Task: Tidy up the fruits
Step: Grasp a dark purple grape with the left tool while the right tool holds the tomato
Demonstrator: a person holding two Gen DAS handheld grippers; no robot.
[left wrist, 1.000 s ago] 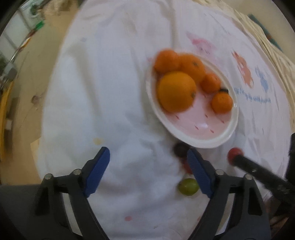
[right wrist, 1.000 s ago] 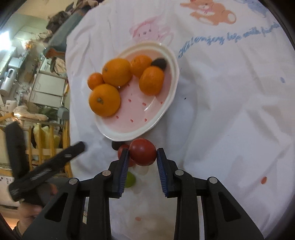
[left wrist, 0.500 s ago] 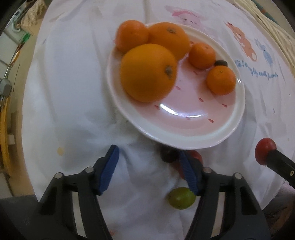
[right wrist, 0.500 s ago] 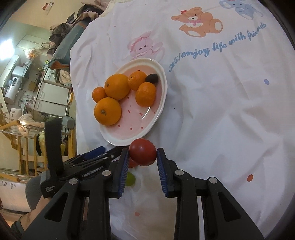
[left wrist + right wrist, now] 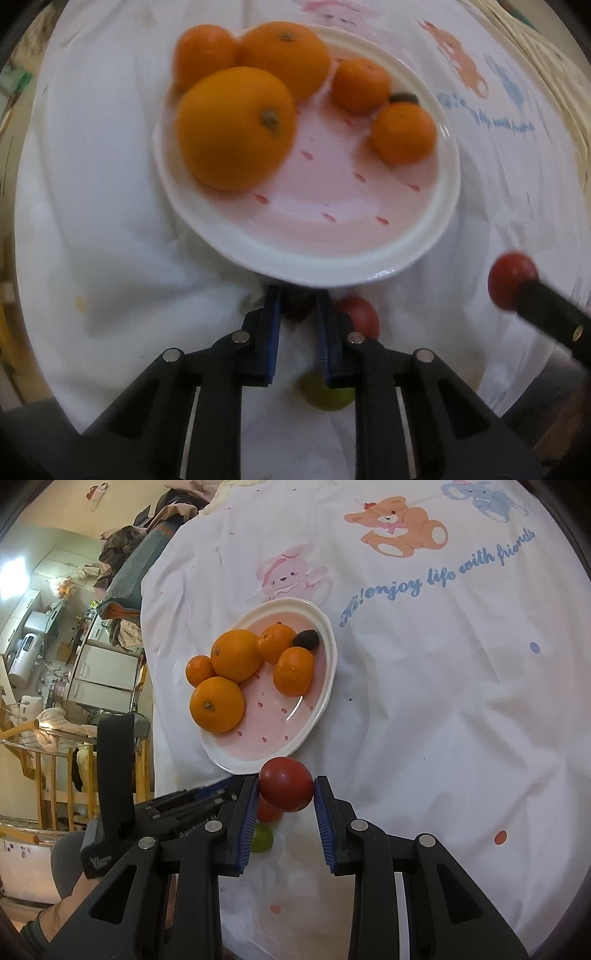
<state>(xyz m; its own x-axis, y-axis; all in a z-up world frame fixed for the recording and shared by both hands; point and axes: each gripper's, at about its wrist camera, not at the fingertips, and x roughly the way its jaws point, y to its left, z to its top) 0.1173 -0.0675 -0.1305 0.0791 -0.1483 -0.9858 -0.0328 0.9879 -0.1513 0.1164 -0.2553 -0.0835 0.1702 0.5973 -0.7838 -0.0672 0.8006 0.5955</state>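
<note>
A white and pink plate (image 5: pixel 413 254) (image 5: pixel 317 716) holds several oranges (image 5: pixel 234 127) (image 5: pixel 217 709) and one dark fruit (image 5: pixel 306 639). My left gripper (image 5: pixel 297 301) is shut on a small dark fruit (image 5: pixel 295 308) at the plate's near rim. A red fruit (image 5: pixel 360 317) and a green fruit (image 5: pixel 328 397) (image 5: pixel 262 839) lie on the cloth beside it. My right gripper (image 5: pixel 285 792) is shut on a red tomato (image 5: pixel 286 788) (image 5: pixel 511 278), held above the cloth just off the plate's near edge.
A white cartoon-print cloth (image 5: pixel 443 701) covers the table. The table edge drops off at the left of the right wrist view, with shelves and clutter (image 5: pixel 92 664) beyond. The left gripper's body (image 5: pixel 147 812) sits left of my right gripper.
My left gripper moved in toward the plate's near rim and closed from wide open onto the small dark fruit. My right gripper lifted a little, still holding the tomato.
</note>
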